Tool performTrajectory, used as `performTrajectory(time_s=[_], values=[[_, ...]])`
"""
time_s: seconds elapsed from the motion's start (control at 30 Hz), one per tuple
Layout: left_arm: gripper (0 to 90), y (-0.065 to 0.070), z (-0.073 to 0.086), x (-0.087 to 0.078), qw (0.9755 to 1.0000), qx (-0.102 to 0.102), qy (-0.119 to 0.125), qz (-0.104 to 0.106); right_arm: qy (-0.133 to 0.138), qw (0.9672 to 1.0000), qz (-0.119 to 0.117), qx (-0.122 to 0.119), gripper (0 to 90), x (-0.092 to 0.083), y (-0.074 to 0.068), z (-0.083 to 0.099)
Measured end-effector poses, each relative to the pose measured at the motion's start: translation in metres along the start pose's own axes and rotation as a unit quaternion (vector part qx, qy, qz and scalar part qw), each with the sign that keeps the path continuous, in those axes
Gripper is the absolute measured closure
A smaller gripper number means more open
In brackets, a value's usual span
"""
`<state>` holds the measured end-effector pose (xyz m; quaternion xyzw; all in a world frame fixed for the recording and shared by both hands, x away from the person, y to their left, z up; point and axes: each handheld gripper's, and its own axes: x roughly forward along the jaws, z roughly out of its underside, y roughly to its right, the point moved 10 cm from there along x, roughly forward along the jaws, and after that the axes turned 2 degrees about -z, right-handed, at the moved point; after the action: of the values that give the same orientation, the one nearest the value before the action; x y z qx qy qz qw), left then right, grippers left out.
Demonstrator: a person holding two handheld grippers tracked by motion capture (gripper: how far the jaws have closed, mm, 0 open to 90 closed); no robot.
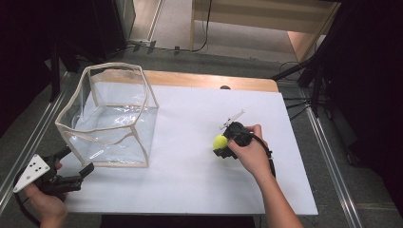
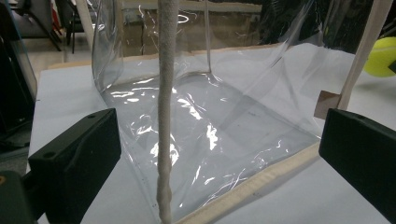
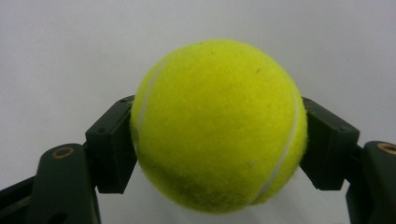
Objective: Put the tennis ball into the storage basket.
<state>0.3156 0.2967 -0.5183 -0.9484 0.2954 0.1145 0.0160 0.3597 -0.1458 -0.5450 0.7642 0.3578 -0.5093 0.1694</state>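
My right gripper (image 3: 219, 144) clamps the tennis ball (image 3: 218, 125) between its 2 jaws. My left gripper (image 1: 76, 164) sits wide open — nothing gripped — facing the clear bag (image 1: 111, 116).

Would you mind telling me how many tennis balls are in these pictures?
1. The tennis ball is clamped between the jaws of the right gripper, over the white table, right of the clear bag. The bag looks empty.

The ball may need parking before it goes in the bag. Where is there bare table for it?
Bare white table lies between the clear bag and the right gripper holding the tennis ball, and along the near edge. It is tight at the bag's near corner, by the left gripper.
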Motion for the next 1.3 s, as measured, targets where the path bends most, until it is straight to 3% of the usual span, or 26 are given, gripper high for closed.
performTrajectory(time_s=[0.37, 1.3], values=[[0.0, 0.0, 0.0, 0.0, 1.0, 0.001, 0.0, 0.001, -0.005, 0.9996, -0.013, -0.025, 22.9, 0.01, -0.02, -0.025], [0.0, 0.0, 0.0, 0.0, 1.0, 0.001, 0.001, 0.003, -0.015, 0.9964, -0.031, -0.077, 22.9, 0.025, -0.054, -0.071]])
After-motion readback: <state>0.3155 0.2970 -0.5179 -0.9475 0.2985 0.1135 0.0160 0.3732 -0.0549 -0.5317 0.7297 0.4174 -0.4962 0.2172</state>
